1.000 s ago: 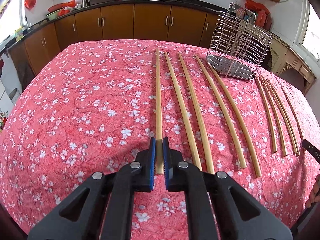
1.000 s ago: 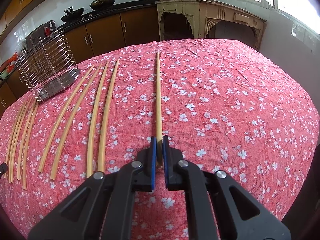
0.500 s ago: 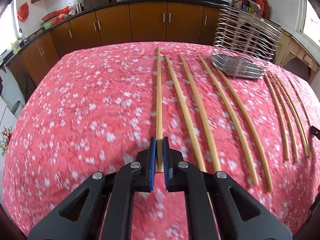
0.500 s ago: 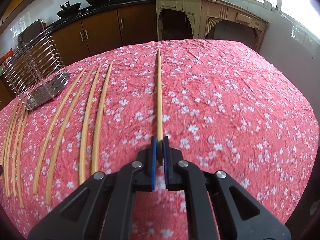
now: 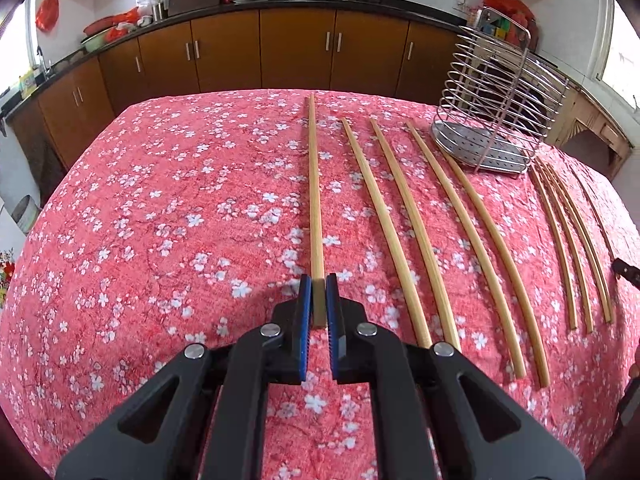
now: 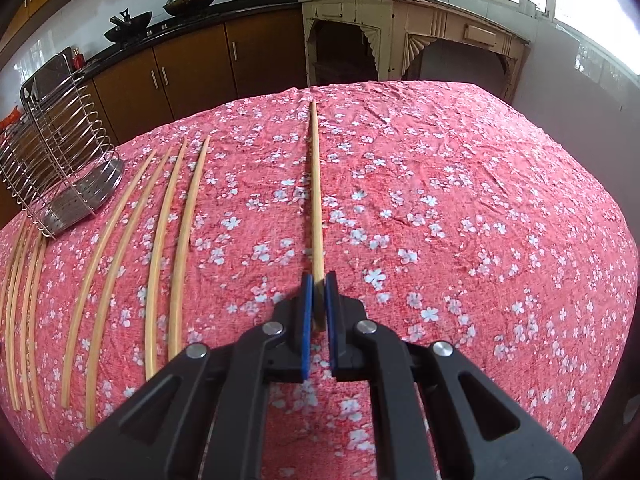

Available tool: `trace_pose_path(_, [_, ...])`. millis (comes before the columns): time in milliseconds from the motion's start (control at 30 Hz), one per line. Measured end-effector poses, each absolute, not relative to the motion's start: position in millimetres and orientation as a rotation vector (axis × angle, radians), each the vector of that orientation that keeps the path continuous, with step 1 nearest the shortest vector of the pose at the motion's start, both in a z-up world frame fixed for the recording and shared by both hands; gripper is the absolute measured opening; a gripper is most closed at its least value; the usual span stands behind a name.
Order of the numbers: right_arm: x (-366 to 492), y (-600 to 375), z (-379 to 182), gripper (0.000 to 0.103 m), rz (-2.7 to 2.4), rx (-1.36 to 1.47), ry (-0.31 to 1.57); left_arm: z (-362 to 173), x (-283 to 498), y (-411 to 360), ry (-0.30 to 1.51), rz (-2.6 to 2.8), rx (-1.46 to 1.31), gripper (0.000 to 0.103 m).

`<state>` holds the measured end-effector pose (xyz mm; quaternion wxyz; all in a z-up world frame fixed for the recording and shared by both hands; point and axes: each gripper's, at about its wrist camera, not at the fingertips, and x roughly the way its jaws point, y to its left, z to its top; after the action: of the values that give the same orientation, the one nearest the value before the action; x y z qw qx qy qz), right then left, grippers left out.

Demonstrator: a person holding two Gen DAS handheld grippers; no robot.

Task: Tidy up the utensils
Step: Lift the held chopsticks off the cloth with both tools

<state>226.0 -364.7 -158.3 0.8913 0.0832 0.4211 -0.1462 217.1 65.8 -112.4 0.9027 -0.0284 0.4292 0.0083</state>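
My left gripper (image 5: 318, 280) is shut on the near end of a bamboo chopstick (image 5: 314, 192), lifted above the red flowered tablecloth (image 5: 160, 220). My right gripper (image 6: 319, 278) is shut on another bamboo chopstick (image 6: 316, 188), also held above the cloth. Several more chopsticks (image 5: 404, 232) lie in rows on the cloth; they show at the left in the right wrist view (image 6: 176, 240). A wire utensil holder (image 5: 496, 104) stands at the back right in the left wrist view and at the far left in the right wrist view (image 6: 56, 152).
Brown kitchen cabinets (image 5: 296, 48) with woks on the counter run behind the table. A cream wooden sideboard (image 6: 404, 36) stands behind the table in the right wrist view. The table's edges curve away on all sides.
Both grippers have risen and tilted up with their chopsticks, so the chopsticks now stand clear of the cloth. The holder looks more upright in view.
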Motion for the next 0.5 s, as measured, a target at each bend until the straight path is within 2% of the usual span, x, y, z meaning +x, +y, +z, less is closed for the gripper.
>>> trace_pose_path(500, [225,-361,-158,0.010,-0.313,0.158,0.876,-113,215,45,0.894,0.052,0.044,0.008])
